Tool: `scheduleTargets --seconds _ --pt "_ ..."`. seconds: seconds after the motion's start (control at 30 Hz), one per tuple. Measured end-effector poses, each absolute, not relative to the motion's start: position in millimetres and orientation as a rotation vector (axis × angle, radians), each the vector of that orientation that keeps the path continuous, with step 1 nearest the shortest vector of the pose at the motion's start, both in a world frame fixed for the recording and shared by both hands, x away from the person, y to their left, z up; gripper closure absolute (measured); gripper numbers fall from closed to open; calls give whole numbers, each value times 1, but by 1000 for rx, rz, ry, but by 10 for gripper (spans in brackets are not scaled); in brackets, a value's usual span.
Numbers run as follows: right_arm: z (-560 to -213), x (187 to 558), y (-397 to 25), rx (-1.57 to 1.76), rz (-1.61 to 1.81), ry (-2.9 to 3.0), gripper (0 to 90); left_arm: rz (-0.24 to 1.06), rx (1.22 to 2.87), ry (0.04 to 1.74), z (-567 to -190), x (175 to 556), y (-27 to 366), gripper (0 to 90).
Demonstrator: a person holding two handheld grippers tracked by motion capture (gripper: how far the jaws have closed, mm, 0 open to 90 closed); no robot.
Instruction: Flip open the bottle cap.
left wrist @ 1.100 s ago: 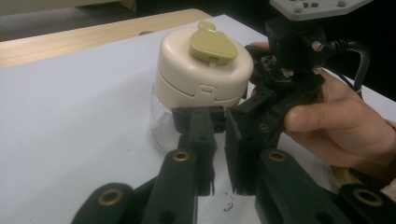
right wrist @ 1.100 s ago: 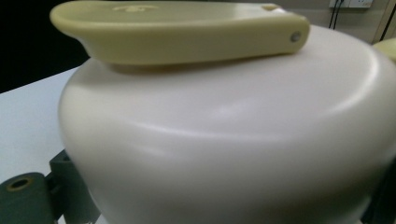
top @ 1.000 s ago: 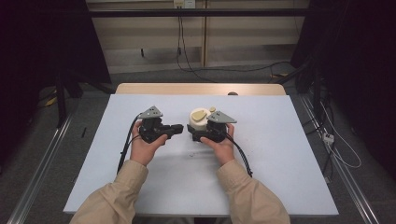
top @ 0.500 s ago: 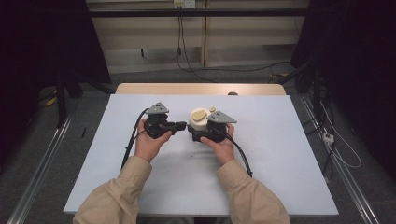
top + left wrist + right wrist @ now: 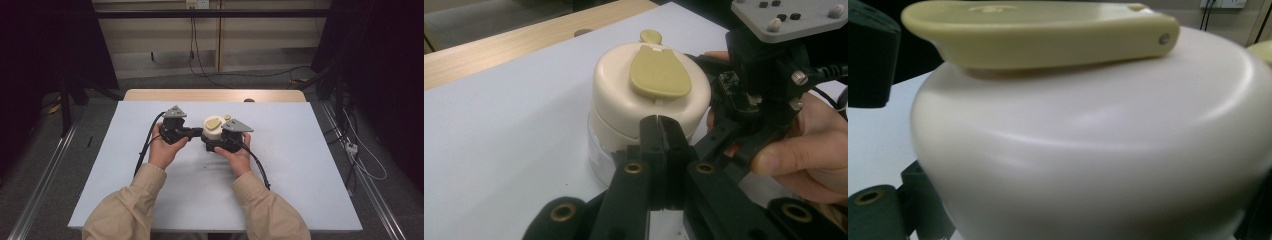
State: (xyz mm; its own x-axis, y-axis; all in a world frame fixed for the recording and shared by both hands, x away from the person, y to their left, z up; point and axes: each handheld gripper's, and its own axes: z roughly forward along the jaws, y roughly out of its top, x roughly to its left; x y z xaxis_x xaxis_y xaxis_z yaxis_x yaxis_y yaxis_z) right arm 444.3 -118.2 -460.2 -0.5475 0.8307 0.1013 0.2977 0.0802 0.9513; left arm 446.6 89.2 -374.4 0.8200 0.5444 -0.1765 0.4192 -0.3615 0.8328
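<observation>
A cream jar (image 5: 212, 131) with an olive-yellow flap (image 5: 658, 71) on its lid stands on the white table (image 5: 300, 165), its lower part clear. My right gripper (image 5: 214, 140) is shut on the jar; its fingers (image 5: 875, 210) stand on either side of the cream lid (image 5: 1088, 150). My left gripper (image 5: 658, 124) is shut and holds nothing, and its tips rest against the lid's rim. In the high view the left gripper (image 5: 198, 132) comes in from the jar's left.
A small yellow piece (image 5: 650, 36) sits just behind the jar. A wooden strip (image 5: 215, 95) runs along the table's far edge, with a small dark object (image 5: 248, 100) on it. Black cables (image 5: 143, 150) trail from both grippers toward the near edge.
My left gripper has moved right, up to the jar. The right gripper and the jar have stayed in place.
</observation>
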Motion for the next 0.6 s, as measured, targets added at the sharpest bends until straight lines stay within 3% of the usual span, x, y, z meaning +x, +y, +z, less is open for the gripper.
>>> scheduleTargets --seconds 0.6 --pt "-460 444 -118 1112 1479 1889 62 171 2013 731 -373 448 77 900"
